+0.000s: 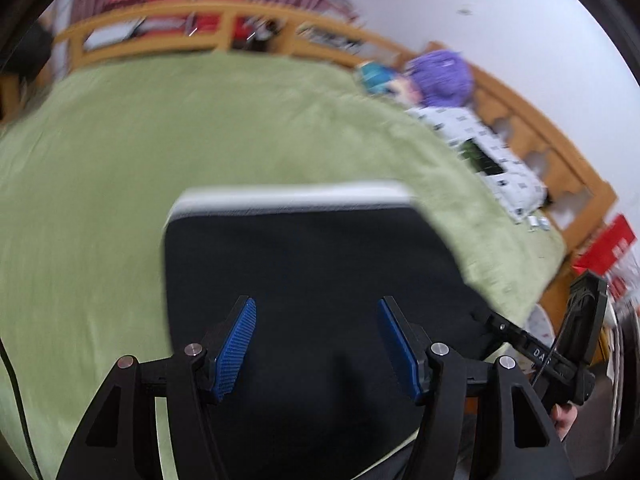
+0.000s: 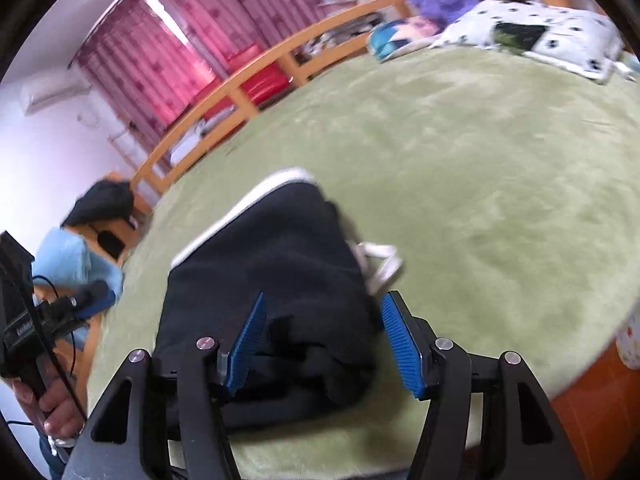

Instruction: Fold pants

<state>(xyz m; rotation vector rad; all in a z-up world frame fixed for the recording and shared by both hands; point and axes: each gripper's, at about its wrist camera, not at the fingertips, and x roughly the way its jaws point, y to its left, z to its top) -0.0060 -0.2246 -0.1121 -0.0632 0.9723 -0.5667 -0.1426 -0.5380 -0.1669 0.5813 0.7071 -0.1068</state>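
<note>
Black pants (image 1: 300, 260) with a white side stripe (image 1: 288, 196) lie folded into a compact block on the green blanket (image 1: 160, 140). My left gripper (image 1: 316, 304) hovers over their near end, blue pads apart, nothing pinched. In the right wrist view the same pants (image 2: 272, 248) stretch away from me, with a white drawstring (image 2: 380, 260) spilling out on their right side. My right gripper (image 2: 326, 298) stands open above the near, bunched end of the fabric, its pads clear of the cloth. Each view catches the other gripper at its edge, held in a hand.
A white spotted pillow (image 1: 492, 160), a purple plush toy (image 1: 440, 76) and a teal cushion (image 2: 396, 40) lie at the head of the bed. A wooden rail (image 1: 224, 12) bounds the far side. A black garment (image 2: 104, 200) and blue cloth (image 2: 68, 256) sit beyond the bed's left edge.
</note>
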